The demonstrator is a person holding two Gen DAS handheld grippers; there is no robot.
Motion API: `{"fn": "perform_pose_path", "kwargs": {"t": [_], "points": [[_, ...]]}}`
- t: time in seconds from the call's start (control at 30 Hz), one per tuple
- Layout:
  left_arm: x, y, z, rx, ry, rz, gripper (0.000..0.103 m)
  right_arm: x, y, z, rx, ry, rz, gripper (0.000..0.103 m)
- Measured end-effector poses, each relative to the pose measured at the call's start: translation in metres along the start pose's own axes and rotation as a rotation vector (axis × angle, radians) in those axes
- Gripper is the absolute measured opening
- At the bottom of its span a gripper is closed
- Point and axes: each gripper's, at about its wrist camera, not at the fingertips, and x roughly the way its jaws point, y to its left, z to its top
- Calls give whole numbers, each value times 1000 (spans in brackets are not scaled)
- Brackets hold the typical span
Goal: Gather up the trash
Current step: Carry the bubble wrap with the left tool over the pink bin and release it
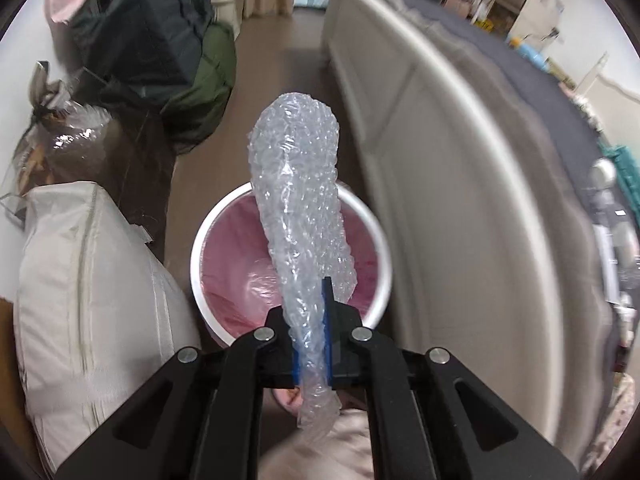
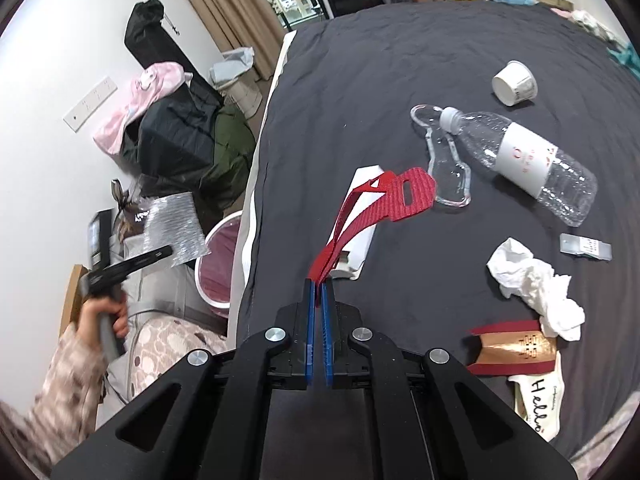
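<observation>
**Both grippers hold trash near the white bin**

The left gripper (image 1: 310, 312) points steeply down, and its blue pads are closed on a roll of bubble wrap (image 1: 298, 184). The roll hangs directly above the white bin (image 1: 382, 248), which has a pink liner and stands on the floor just beside the bed frame (image 1: 432, 168). In the right wrist view, the left hand (image 2: 106, 312) grips its handle beside the bin. The right gripper (image 2: 319, 284) is tilted downward over the dark bed sheet (image 2: 360, 92), well apart from the bin, and its jaws clamp a red strap (image 2: 384, 204). A plastic bottle (image 2: 524, 156), a paper cup (image 2: 514, 83) and a crumpled tissue (image 2: 536, 284) lie on the sheet, farther from the bin.
</observation>
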Motion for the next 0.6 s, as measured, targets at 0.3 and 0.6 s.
{"fn": "perform_pose_path", "kwargs": {"t": [0.3, 0.6], "points": [[47, 14, 23, 25, 59, 58, 12, 11, 5, 3, 8, 24, -40, 3], [36, 25, 15, -9, 27, 118, 94, 18, 21, 5, -54, 46, -25, 3]]}}
